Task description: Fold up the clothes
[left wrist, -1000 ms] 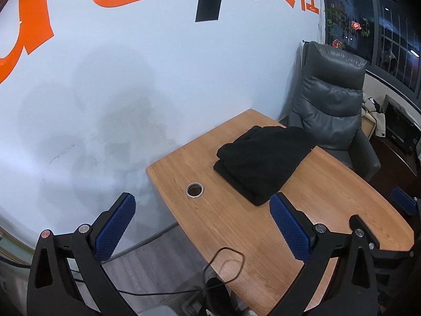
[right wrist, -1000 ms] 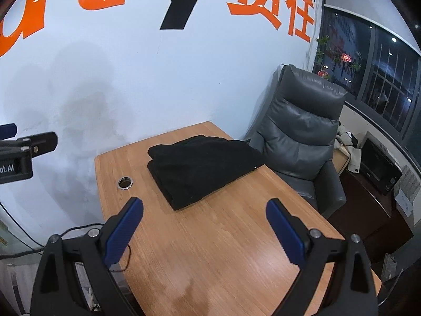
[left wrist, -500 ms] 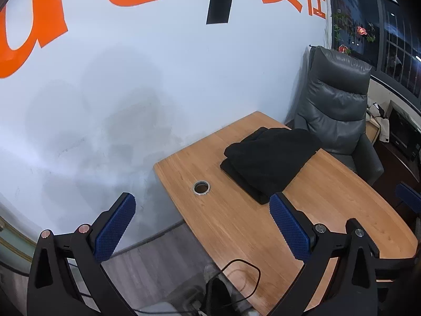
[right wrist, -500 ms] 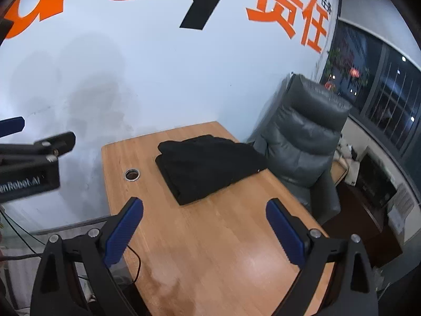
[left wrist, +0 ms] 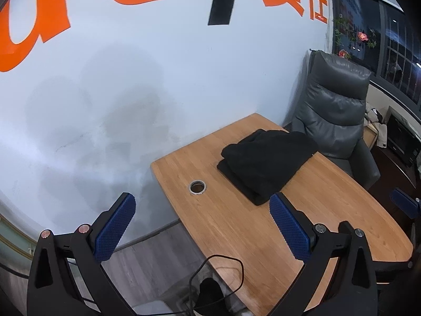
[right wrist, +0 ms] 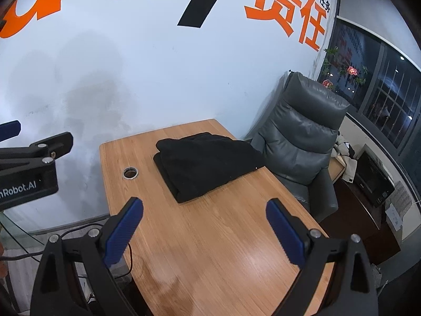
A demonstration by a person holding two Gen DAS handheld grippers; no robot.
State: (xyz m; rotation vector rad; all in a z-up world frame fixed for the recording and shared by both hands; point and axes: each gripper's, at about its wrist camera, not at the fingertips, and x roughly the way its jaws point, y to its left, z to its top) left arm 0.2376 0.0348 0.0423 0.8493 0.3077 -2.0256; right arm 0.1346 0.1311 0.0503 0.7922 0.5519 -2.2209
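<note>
**Folded and Left on the Desk**

On the far end of the wooden table (right wrist: 215, 237), close to the wall, the black garment (right wrist: 208, 166) lies in a compact, layered rectangle, its fold edge thick and rounded, its knit matte and soft against the glossy, grained planks. Over the last second both cameras have drawn back and upward, so the bundle looks smaller and more floor shows beside the table. That retreat suggests the folding is finished, or nearly so. The left gripper (left wrist: 202, 226) and the right gripper (right wrist: 205, 229) both hang spread wide with nothing between their blue ribbed pads, well apart from the cloth. A metal-rimmed cable hole (right wrist: 130, 173) sits just beside the bundle, and a padded grey leather chair (right wrist: 302, 137) stands at the table's right edge.
</note>
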